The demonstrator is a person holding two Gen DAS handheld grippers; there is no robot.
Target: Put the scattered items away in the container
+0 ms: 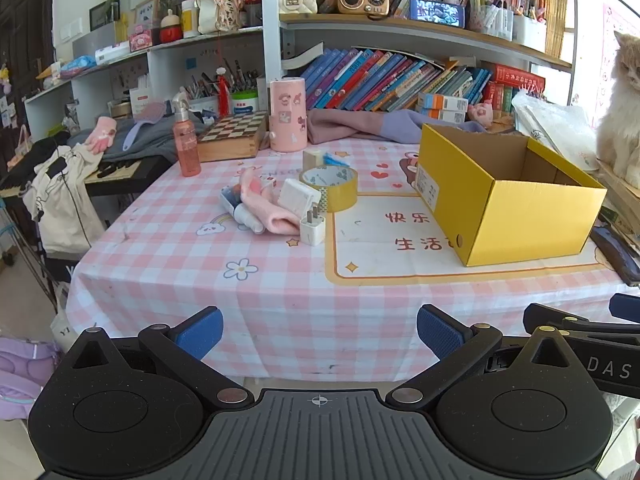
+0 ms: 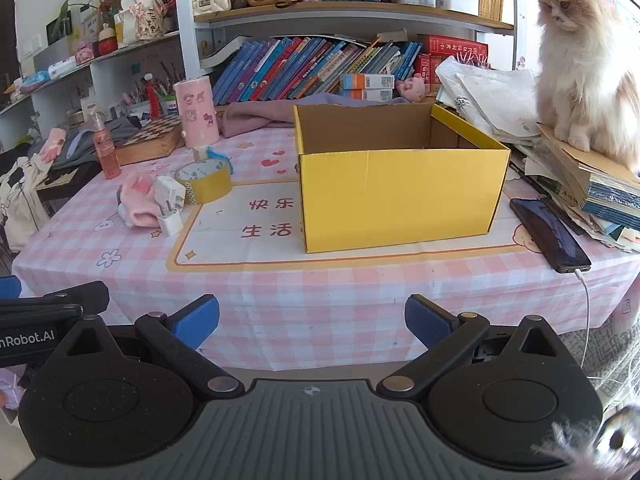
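The left gripper [image 1: 319, 336] hangs before the near edge of the table [image 1: 280, 312], jaws spread wide with nothing between them. The yellow box [image 1: 500, 208] stands open-topped on the checked cloth. Left of the box lies a cluster: tape roll [image 1: 330, 188], white charger [image 1: 312, 229], pink sock [image 1: 264, 206]. Right of the box sits a cat [image 1: 620, 120].

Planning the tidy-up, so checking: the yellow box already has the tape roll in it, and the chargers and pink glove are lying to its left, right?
Not quite. The tape roll is not in the yellow box; it stands on the tablecloth left of it, by the chargers and pink glove. The right wrist view shows no items in the visible part of the box.
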